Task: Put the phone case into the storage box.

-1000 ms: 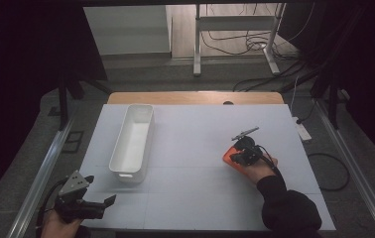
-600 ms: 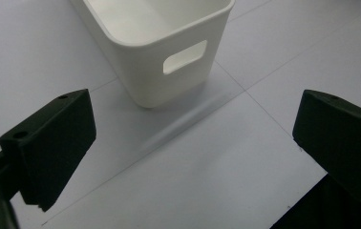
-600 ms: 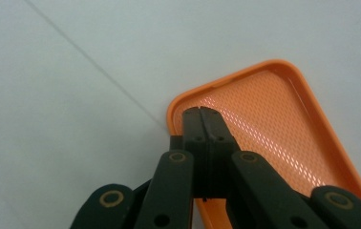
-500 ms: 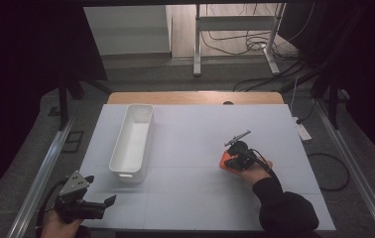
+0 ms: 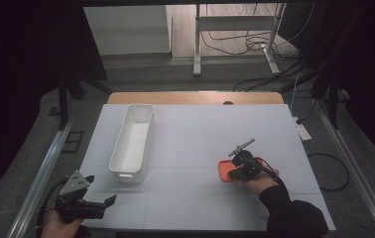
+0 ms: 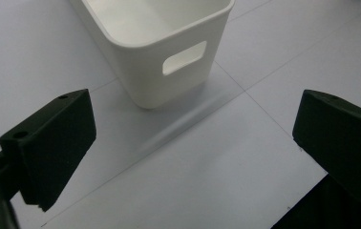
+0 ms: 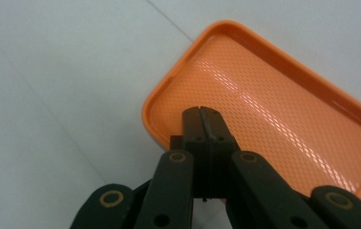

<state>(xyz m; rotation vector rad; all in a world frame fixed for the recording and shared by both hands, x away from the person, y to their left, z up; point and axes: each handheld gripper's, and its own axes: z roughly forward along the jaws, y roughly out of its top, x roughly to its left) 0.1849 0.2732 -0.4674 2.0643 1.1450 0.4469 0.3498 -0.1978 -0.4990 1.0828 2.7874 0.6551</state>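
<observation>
A flat orange tray (image 5: 223, 171) (image 7: 274, 95) with a raised rim and dimpled floor is at the right middle of the white table (image 5: 195, 134). My right gripper (image 5: 232, 173) (image 7: 201, 114) has its jaws pressed together at the tray's near corner, shut on it; the rim runs under the jaws. A long white bin (image 5: 145, 145) (image 6: 154, 71) with a handle slot in its end wall stands at the left. My left gripper (image 5: 100, 190) (image 6: 193, 143) is held at the table's front left corner, open, nothing between its jaws, pointing at the bin's near end.
A wooden strip (image 5: 195, 97) borders the table's far edge. Beyond it stand a metal frame (image 5: 235, 29) and loose cables (image 5: 255, 44) on the floor. A power strip (image 5: 303, 131) lies off the table's right edge.
The right gripper has drawn back toward the person, and the orange tray has come along with it. The left gripper has stayed where it was, open.
</observation>
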